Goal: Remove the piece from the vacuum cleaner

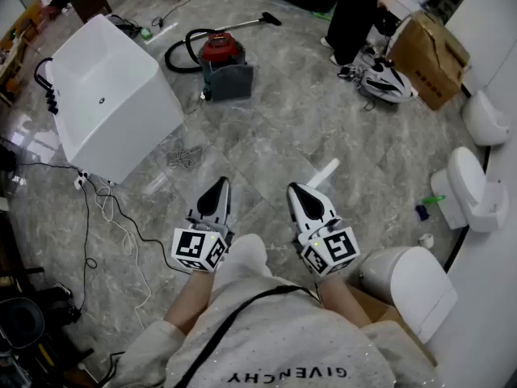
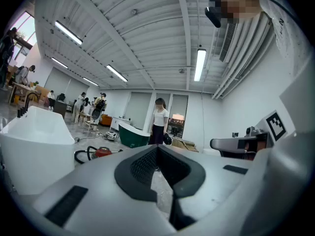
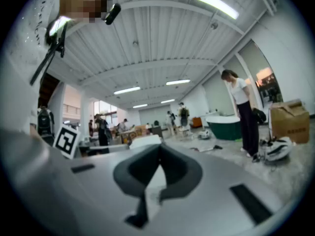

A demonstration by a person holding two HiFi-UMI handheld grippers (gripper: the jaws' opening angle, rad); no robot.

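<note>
The vacuum cleaner (image 1: 224, 59) has a red lid on a grey drum, a black hose looped at its left and a wand (image 1: 242, 24) lying to its right. It stands on the floor well ahead of me. The left gripper view catches the vacuum cleaner (image 2: 101, 152) small and far off. My left gripper (image 1: 220, 187) and right gripper (image 1: 296, 191) hover side by side near my body, both pointing toward it, both shut and empty. In their own views the left gripper (image 2: 157, 147) and the right gripper (image 3: 159, 149) have their dark tips meeting with nothing between.
A white bathtub (image 1: 105, 95) stands left of the vacuum, with cables (image 1: 113, 208) trailing on the floor. A person (image 1: 355, 14) stands at the back beside a helmet (image 1: 386, 81) and a cardboard box (image 1: 428, 55). White toilets (image 1: 468, 188) line the right wall.
</note>
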